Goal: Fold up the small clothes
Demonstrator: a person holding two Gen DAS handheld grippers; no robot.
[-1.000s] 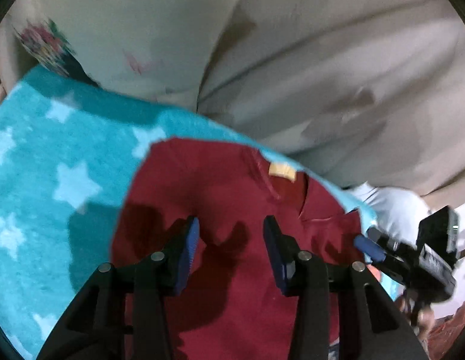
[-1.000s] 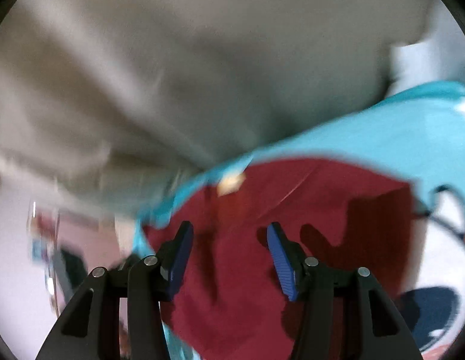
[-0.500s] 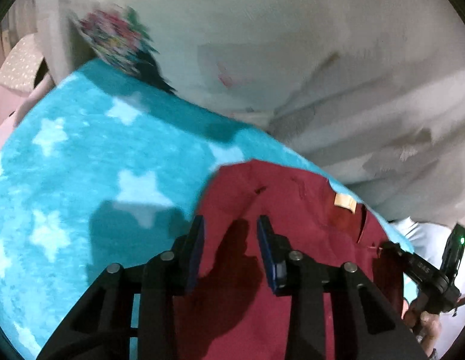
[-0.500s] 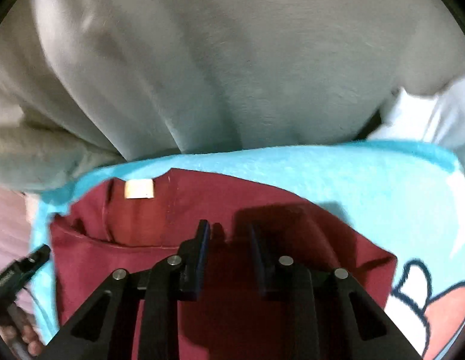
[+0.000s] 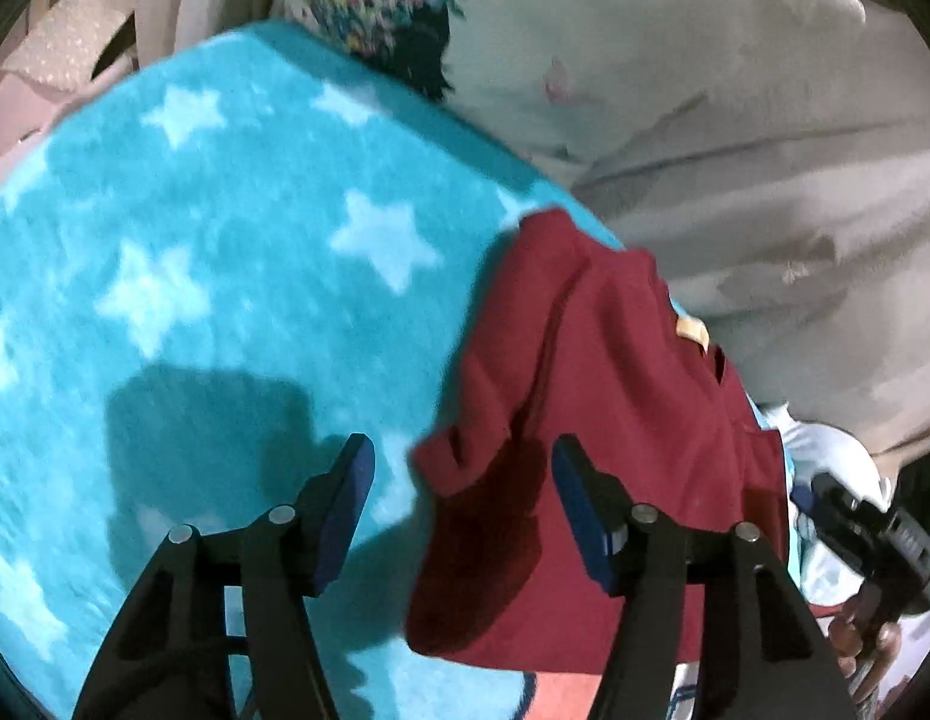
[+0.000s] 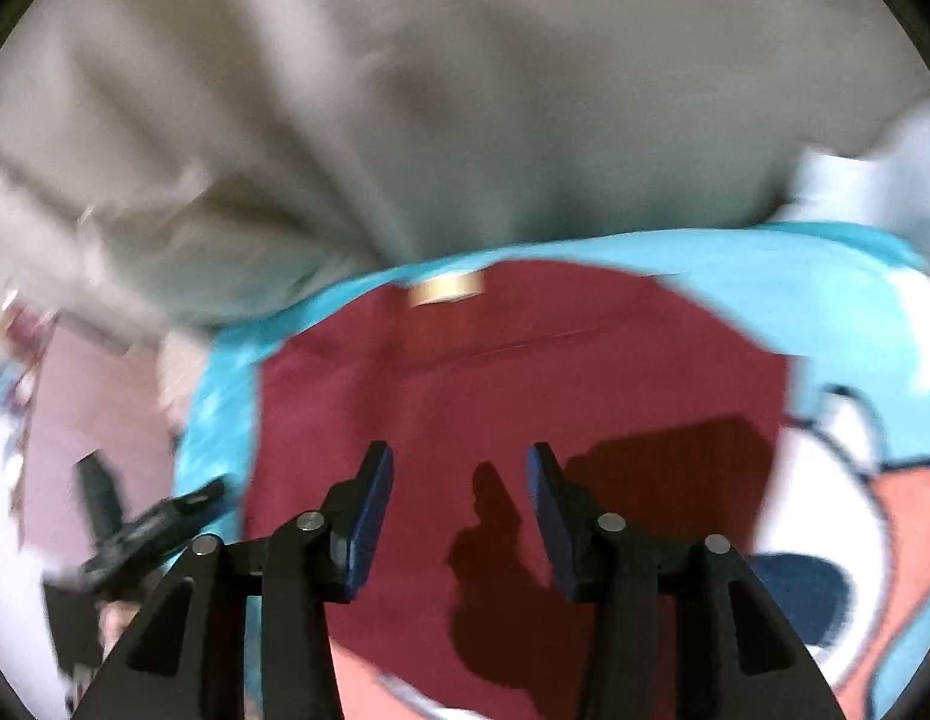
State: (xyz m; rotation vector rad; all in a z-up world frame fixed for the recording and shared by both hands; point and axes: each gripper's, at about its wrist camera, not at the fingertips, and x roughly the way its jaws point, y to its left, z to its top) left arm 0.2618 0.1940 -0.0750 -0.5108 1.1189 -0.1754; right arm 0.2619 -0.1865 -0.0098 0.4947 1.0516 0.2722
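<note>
A maroon garment [image 6: 525,372] with a tan neck label [image 6: 446,288] lies flat on a turquoise blanket [image 6: 825,300]. The right gripper [image 6: 460,507] hovers above it, jaws opening, nothing between them.

My left claw's black matt plastic fingers [image 5: 273,588] carry ribbed blue pads. Under them lies a fluffy turquoise fleece blanket with pale stars [image 5: 225,276], and on it a smooth, matt dark-red cotton garment [image 5: 591,396] bearing a small tan woven label [image 5: 693,330]. Behind sits creased beige cloth [image 5: 735,138].
</note>
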